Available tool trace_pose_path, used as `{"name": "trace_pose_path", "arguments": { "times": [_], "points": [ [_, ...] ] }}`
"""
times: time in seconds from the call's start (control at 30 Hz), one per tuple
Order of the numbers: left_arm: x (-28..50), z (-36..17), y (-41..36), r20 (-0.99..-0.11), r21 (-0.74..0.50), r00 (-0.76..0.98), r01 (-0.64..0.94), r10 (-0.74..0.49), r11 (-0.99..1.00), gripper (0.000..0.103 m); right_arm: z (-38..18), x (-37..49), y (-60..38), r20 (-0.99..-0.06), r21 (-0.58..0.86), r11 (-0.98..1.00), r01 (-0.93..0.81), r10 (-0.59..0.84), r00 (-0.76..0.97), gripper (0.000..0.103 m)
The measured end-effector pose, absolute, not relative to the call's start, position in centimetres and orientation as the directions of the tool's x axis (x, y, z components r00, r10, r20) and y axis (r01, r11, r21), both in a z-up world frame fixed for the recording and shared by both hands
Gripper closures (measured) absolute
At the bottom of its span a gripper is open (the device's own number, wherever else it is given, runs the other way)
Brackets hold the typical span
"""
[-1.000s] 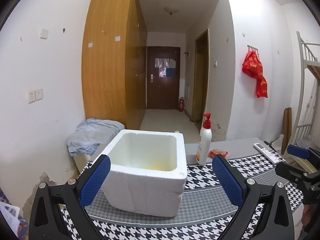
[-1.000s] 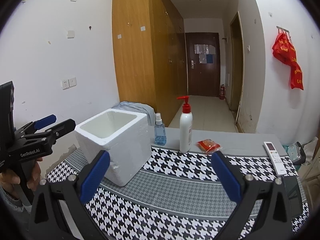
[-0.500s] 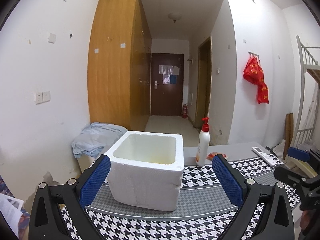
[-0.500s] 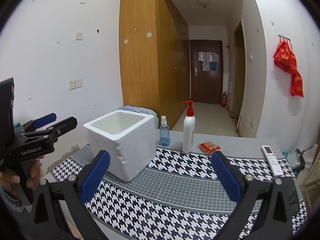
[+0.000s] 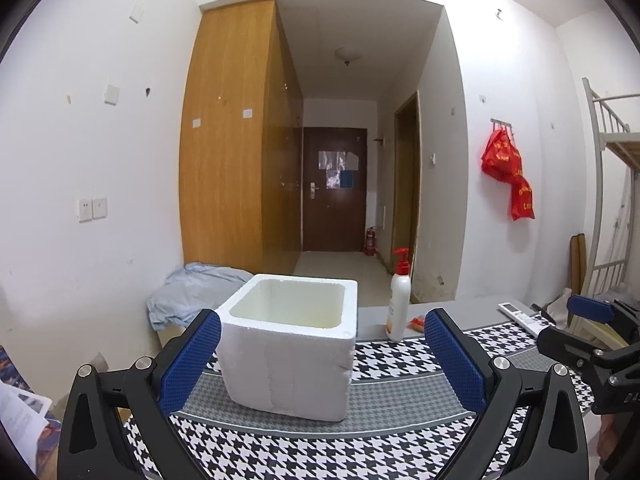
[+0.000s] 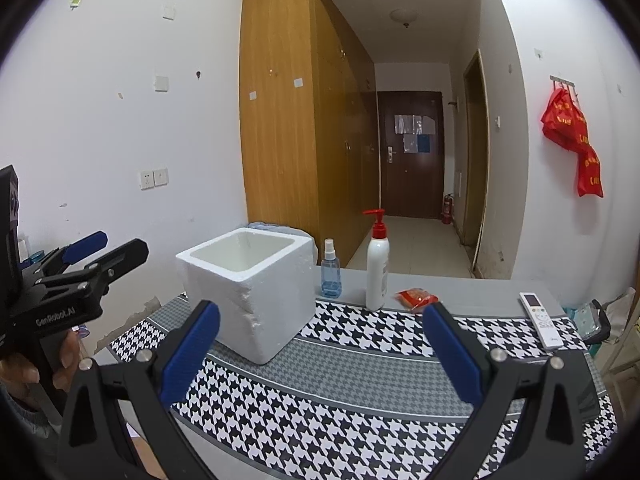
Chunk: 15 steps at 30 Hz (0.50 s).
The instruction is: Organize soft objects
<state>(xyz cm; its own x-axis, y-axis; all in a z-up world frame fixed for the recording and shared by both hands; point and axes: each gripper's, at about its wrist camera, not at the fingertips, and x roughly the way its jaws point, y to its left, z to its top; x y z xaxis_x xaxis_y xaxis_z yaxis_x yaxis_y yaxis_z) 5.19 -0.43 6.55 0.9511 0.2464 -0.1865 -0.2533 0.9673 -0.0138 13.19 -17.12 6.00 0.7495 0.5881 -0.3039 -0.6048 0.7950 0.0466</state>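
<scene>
White foam box (image 5: pixel 290 346) stands open-topped on the houndstooth cloth (image 6: pixel 360 392) covering your table, its cavity showing nothing inside from either wrist view. Your left gripper (image 5: pixel 322 356) is held low in front of the box with its blue-padded jaws spread wide and nothing between them; the box appears framed in the gap but apart from both pads. Your right gripper (image 6: pixel 320 350) hangs over the near edge of the cloth, jaws likewise wide apart and holding nothing. Behind and to the right of the box stand a small blue spray bottle (image 6: pixel 331 274) and a white pump bottle (image 6: pixel 377 266) with a red head. Just right of the pump bottle lies the red soft packet (image 6: pixel 416 299); farther right rests a white remote (image 6: pixel 541 320).
</scene>
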Motion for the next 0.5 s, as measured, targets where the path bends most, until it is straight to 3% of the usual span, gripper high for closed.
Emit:
{"name": "trace_pose_path", "arguments": {
  "times": [0.5],
  "points": [
    [1.7, 4.9, -1.4, -0.171, -0.022, 0.957, -0.240, 0.233, 0.970, 0.001, 4.5, 9.6, -17.9, -0.275, 0.054, 0.792, -0.609, 0.598, 0.753, 0.001]
  ]
}}
